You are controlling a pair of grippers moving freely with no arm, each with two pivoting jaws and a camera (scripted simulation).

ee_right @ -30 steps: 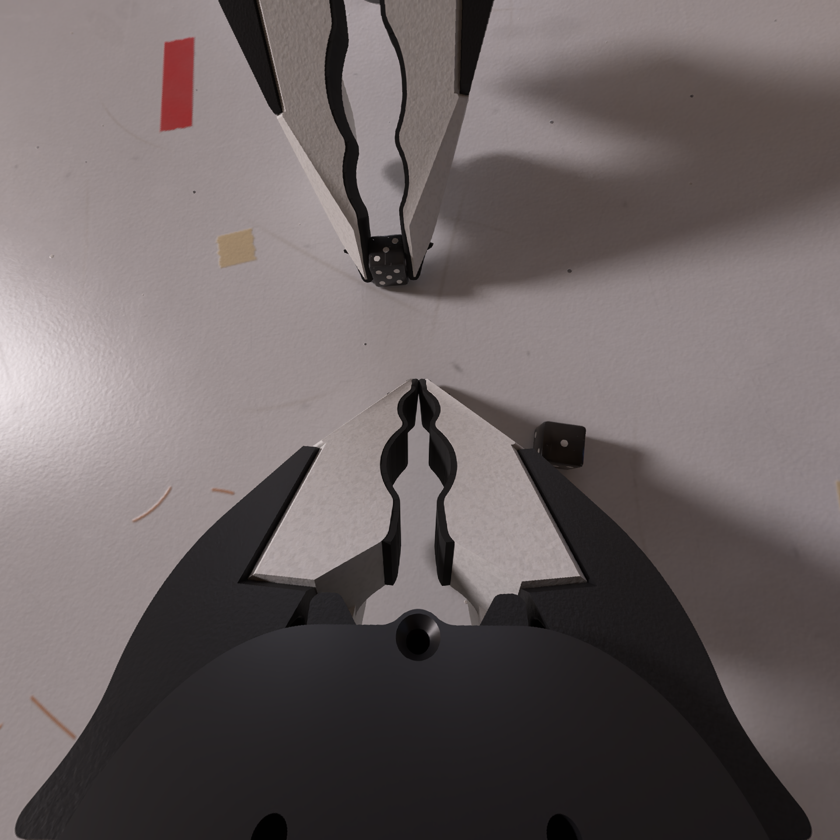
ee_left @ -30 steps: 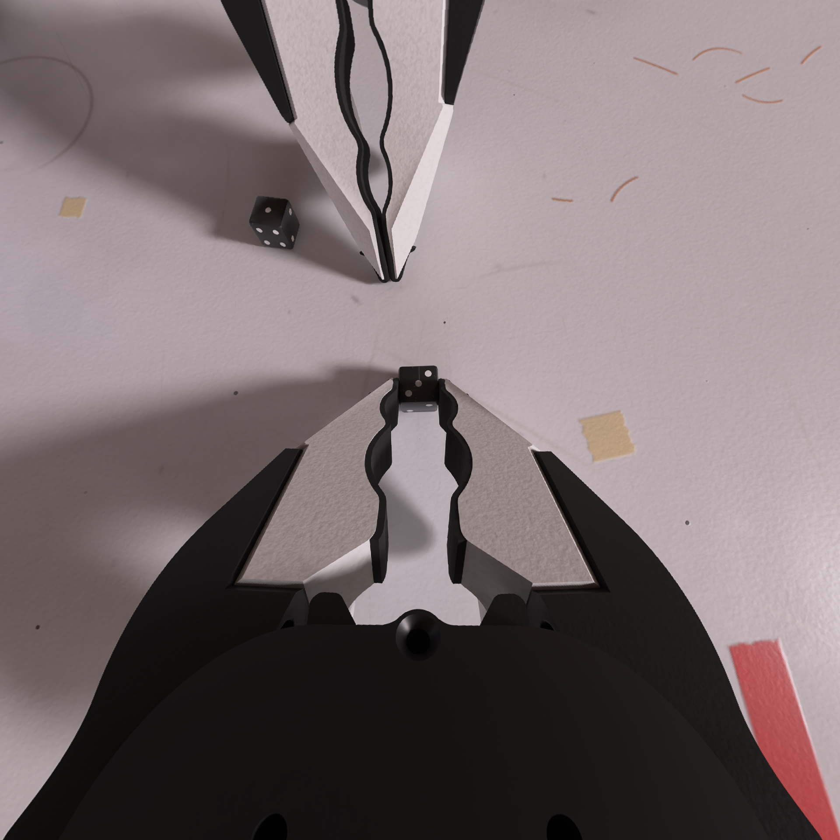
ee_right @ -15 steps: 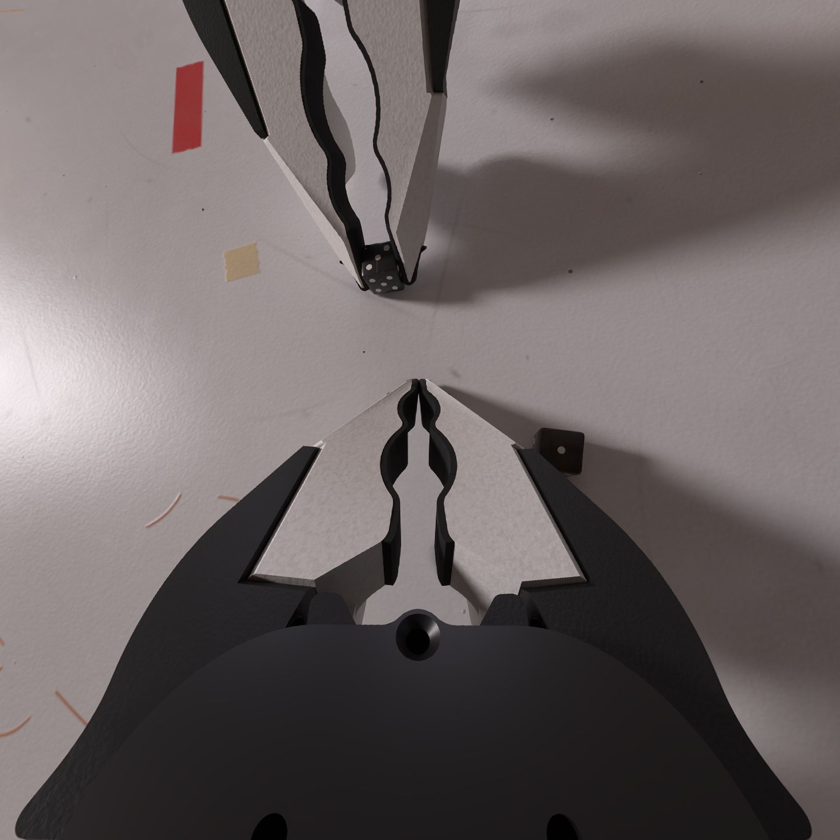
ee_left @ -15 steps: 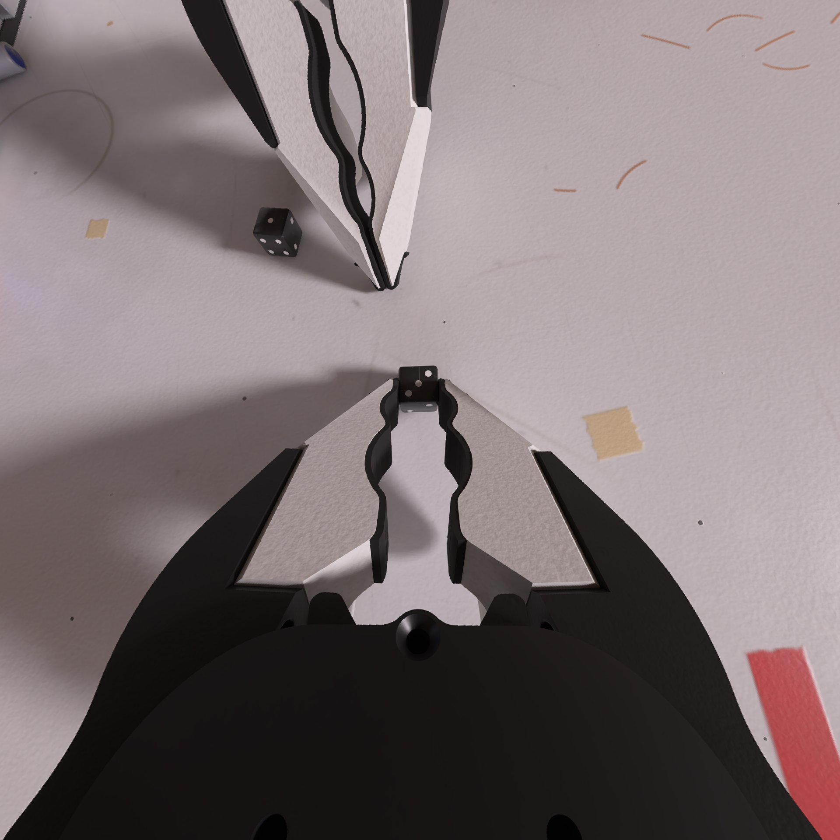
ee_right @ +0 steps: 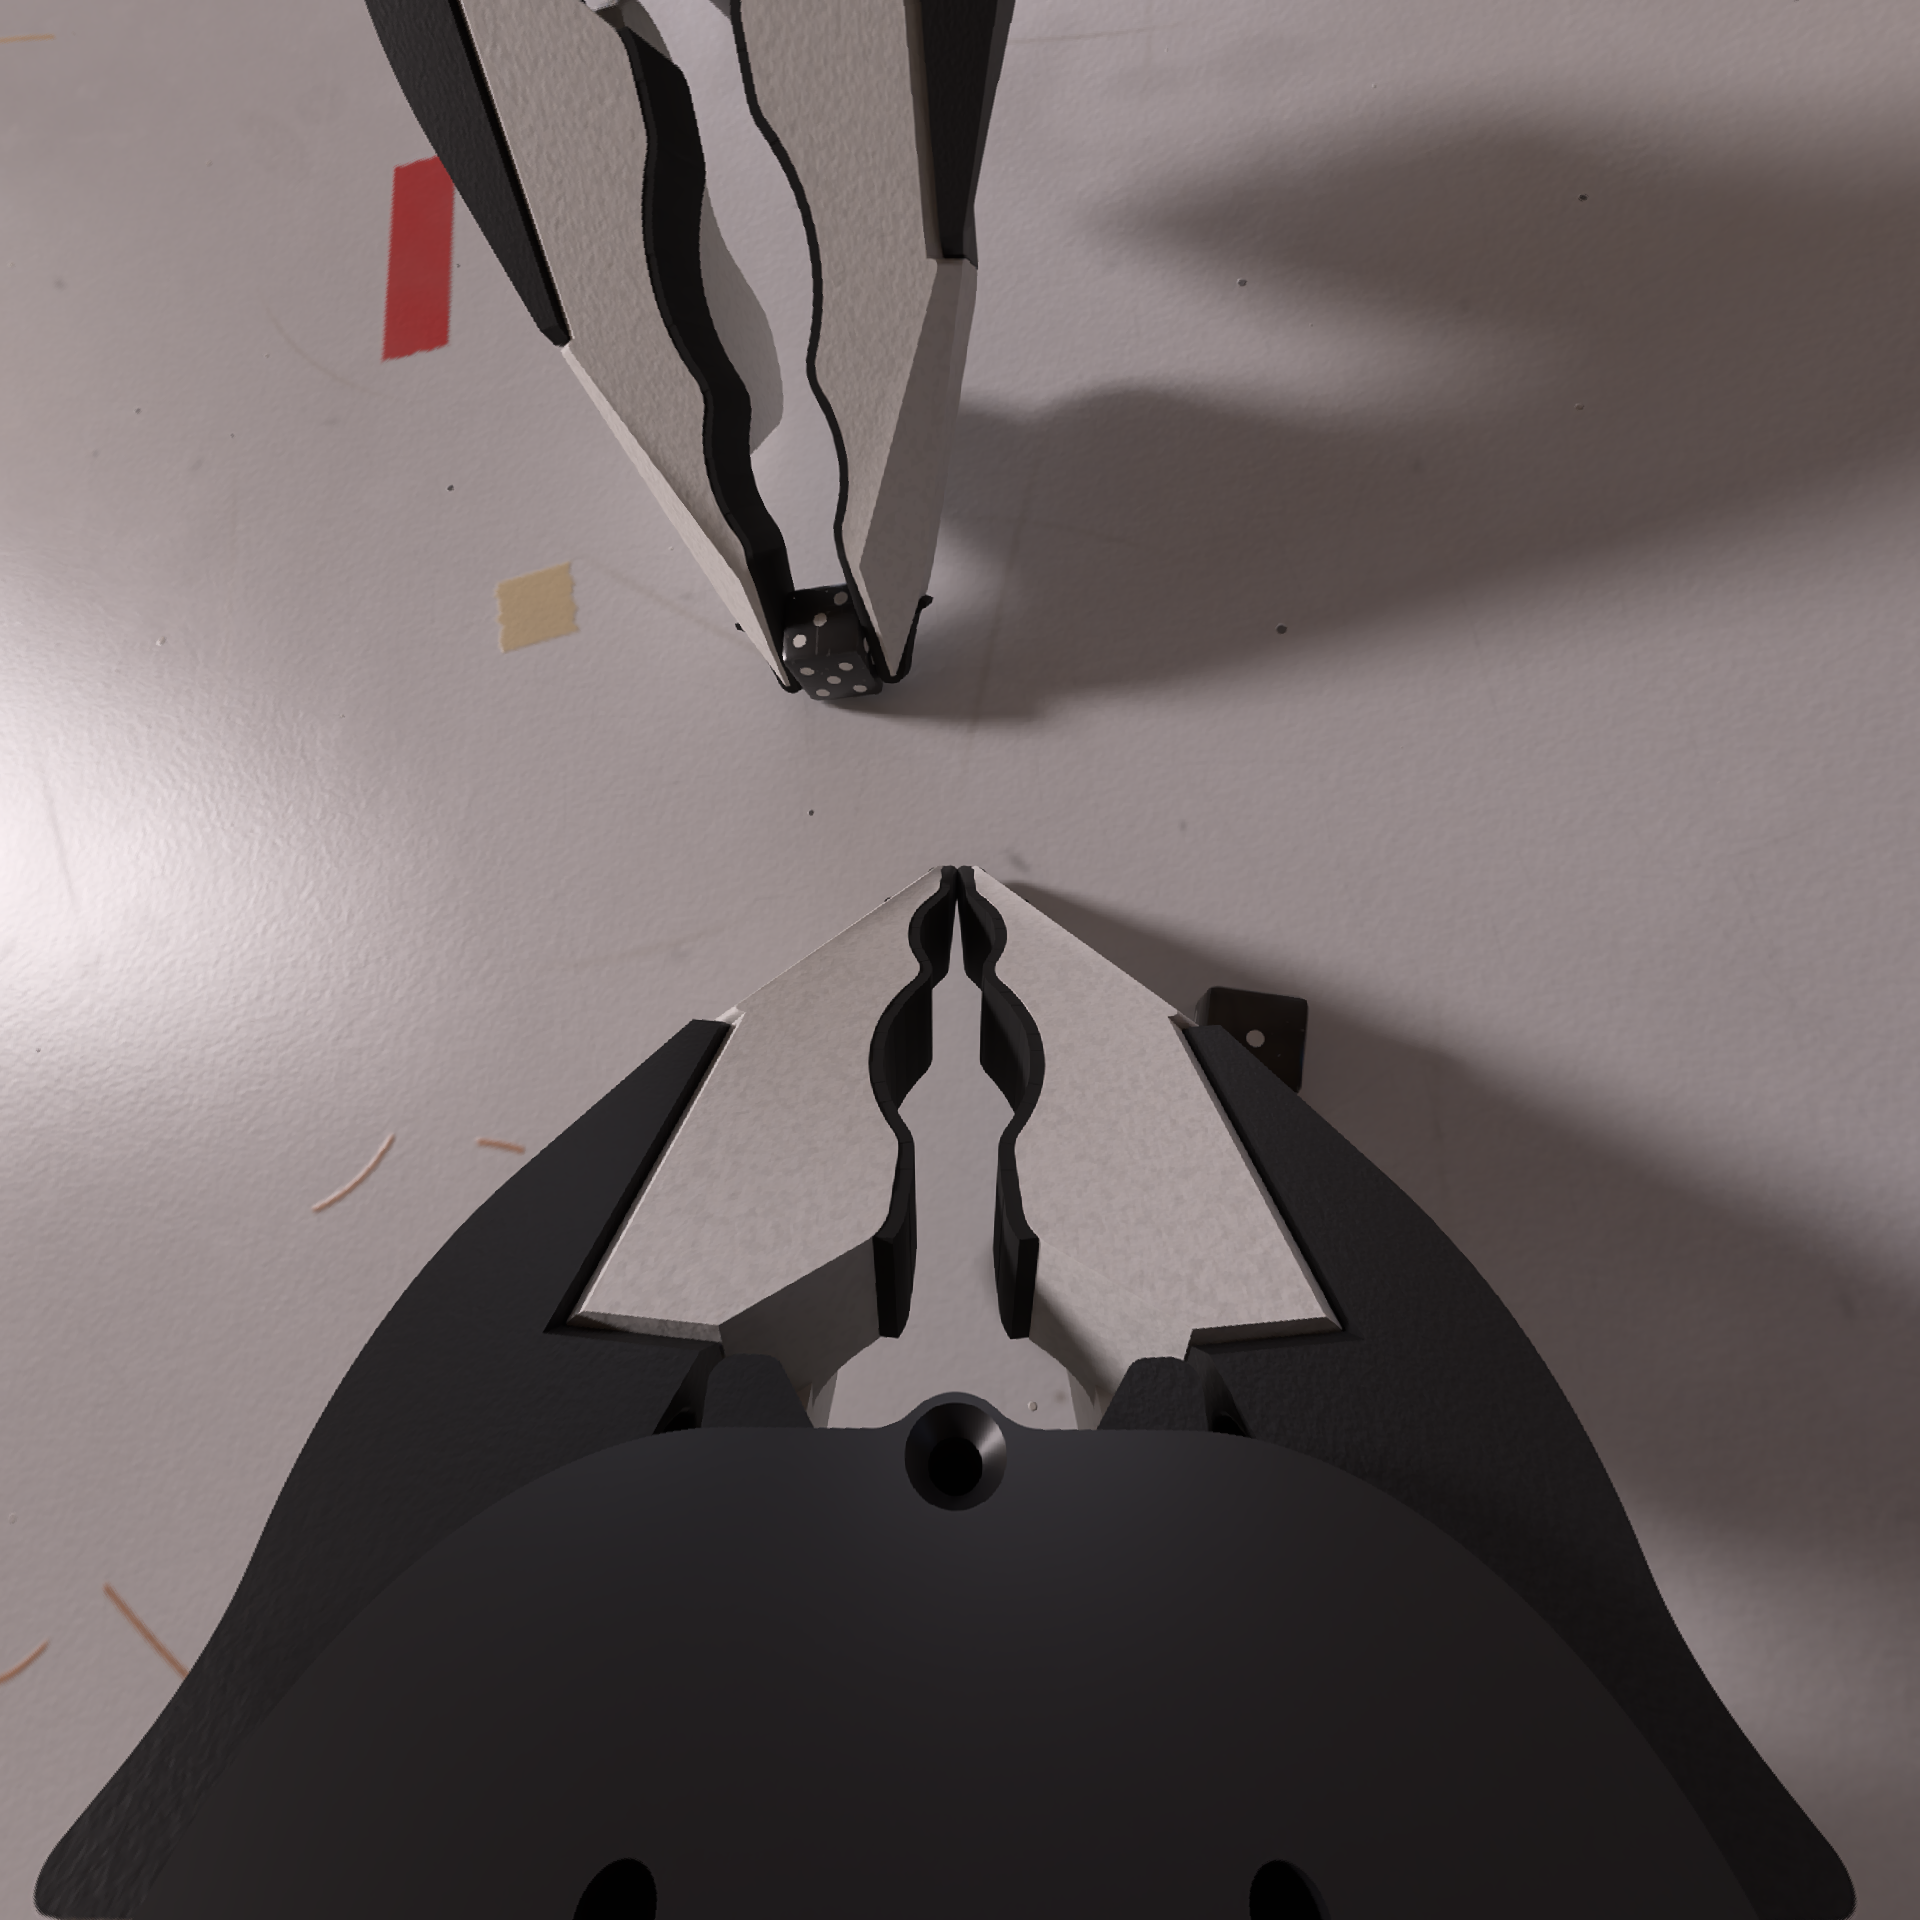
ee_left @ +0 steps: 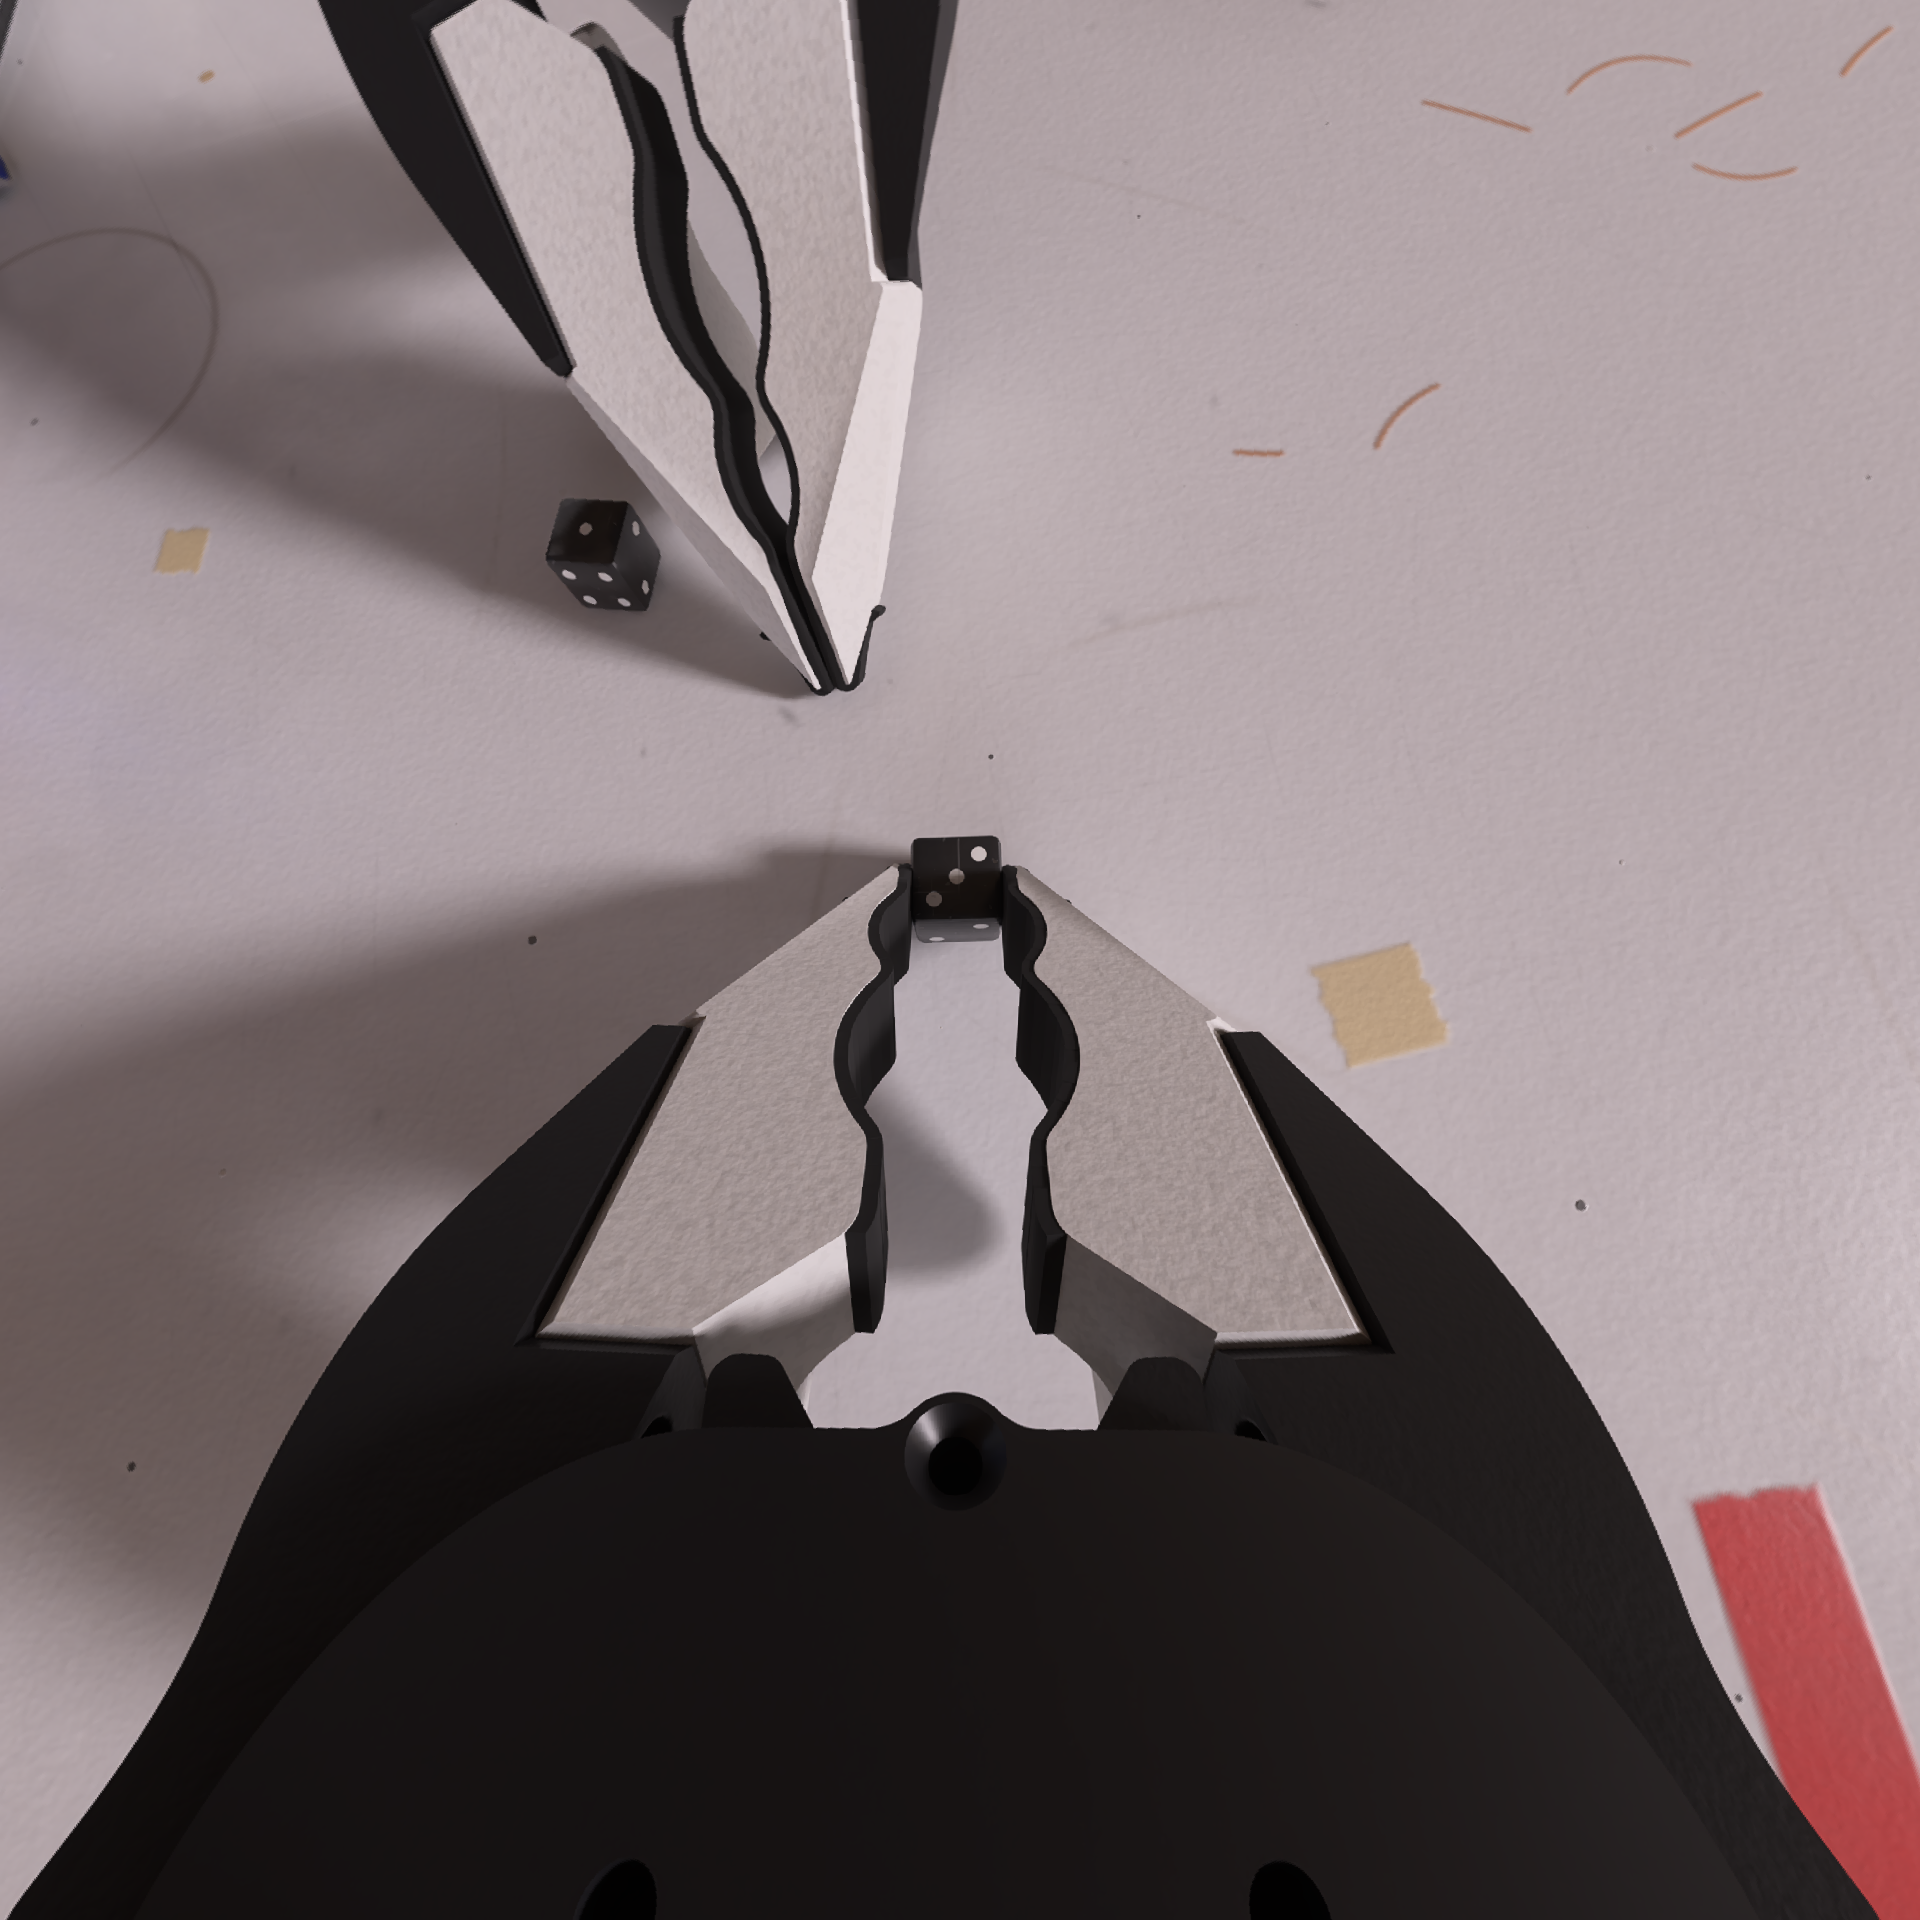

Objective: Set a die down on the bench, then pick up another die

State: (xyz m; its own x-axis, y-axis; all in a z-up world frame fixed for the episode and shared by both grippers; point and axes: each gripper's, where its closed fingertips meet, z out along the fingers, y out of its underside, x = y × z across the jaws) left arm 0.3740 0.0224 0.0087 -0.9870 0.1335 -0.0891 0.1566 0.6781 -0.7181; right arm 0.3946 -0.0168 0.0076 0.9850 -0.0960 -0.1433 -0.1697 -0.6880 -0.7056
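A black die [ee_left: 956, 890] with white pips sits pinched between the very tips of the left claw [ee_left: 956, 894], whose two pale fingers press on its opposite sides; the gap behind the tips is only as wide as the die. In the right wrist view the same die [ee_right: 826, 657] shows at the end of the left claw [ee_right: 831, 665], low over the desk [ee_right: 1351, 779], with a shadow right under it; I cannot tell whether it touches the surface.

A second black die [ee_left: 603, 554] lies loose on the desk [ee_left: 1351, 675], just beside the right claw [ee_left: 831, 681] and apart from it. From the right wrist view this second die [ee_right: 1262, 1031] peeks out past the right edge of that claw's body, partly hidden.

The right claw [ee_right: 956, 873] is pressed together at its tips with nothing between them, pointing down toward the desk.

Around them on the pale grey surface lie a tan square of tape [ee_left: 1380, 1003], a smaller tan scrap [ee_left: 182, 548], a red strip of tape [ee_left: 1829, 1704] and some thin orange shavings [ee_left: 1662, 114]. Long soft shadows of both claws cross the surface.
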